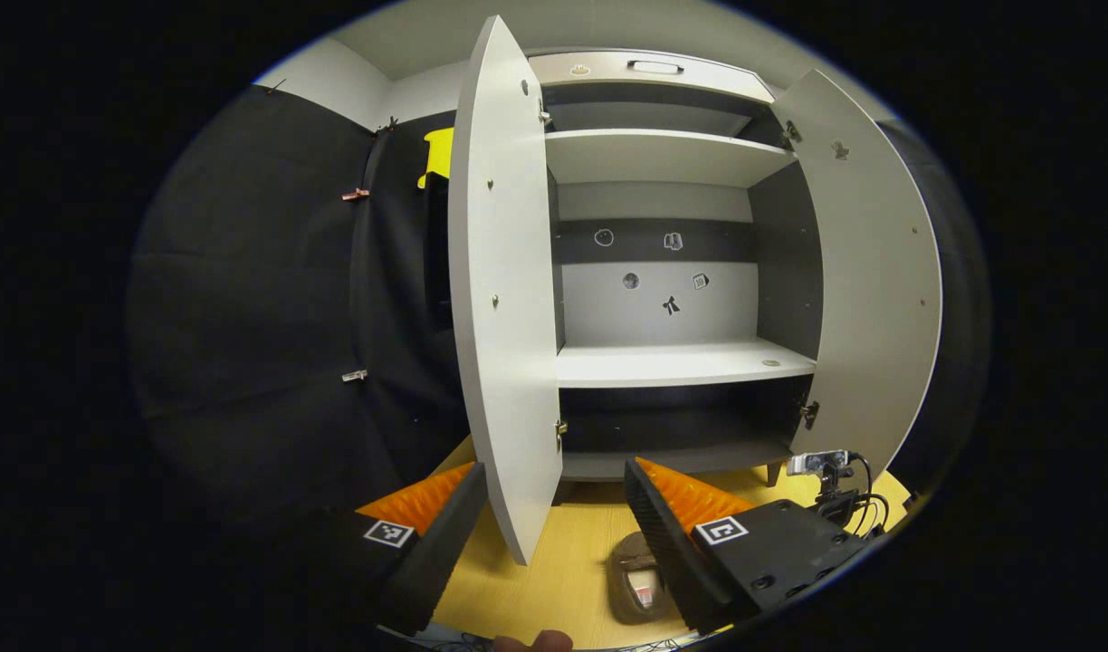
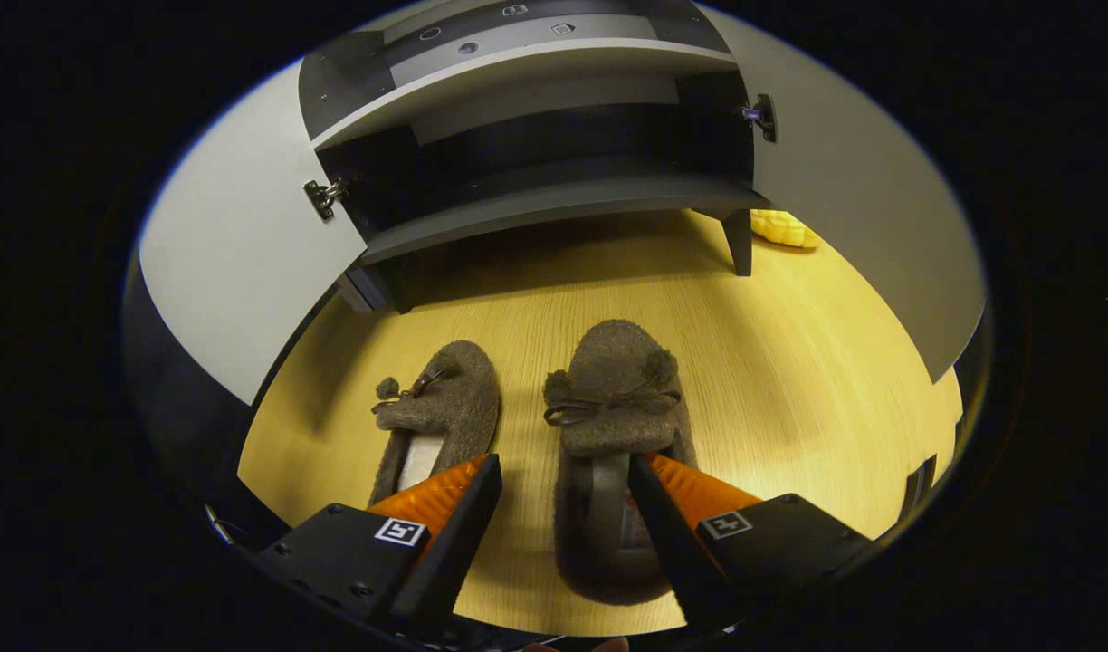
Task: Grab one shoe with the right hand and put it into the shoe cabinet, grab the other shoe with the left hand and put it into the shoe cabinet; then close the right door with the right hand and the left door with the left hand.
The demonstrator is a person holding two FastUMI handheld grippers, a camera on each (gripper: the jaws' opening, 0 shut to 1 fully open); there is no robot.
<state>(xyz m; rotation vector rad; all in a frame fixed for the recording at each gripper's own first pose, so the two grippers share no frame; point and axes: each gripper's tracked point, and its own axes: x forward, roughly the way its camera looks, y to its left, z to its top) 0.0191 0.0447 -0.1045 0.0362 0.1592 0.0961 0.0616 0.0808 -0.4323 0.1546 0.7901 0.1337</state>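
Pale grey cabinet (image 1: 663,362) standing with both doors swung wide in the left gripper view, left gripper (image 1: 554,493) hanging released before it, one slipper (image 1: 634,580) lying below on the floor (image 1: 563,561). In the right gripper view, right gripper (image 2: 563,475) spread wide, hovering over the right-hand slipper (image 2: 613,398), its mate (image 2: 445,403) lying just beside, both on the floor in front of the cabinet.

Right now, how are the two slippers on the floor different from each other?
The right slipper lies between the right gripper fingers, while the left slipper lies off to the side. The right slipper points straight at the shoe cabinet; the left slipper angles slightly. Both are brown, fuzzy, with bows, and sit on the wooden floor.
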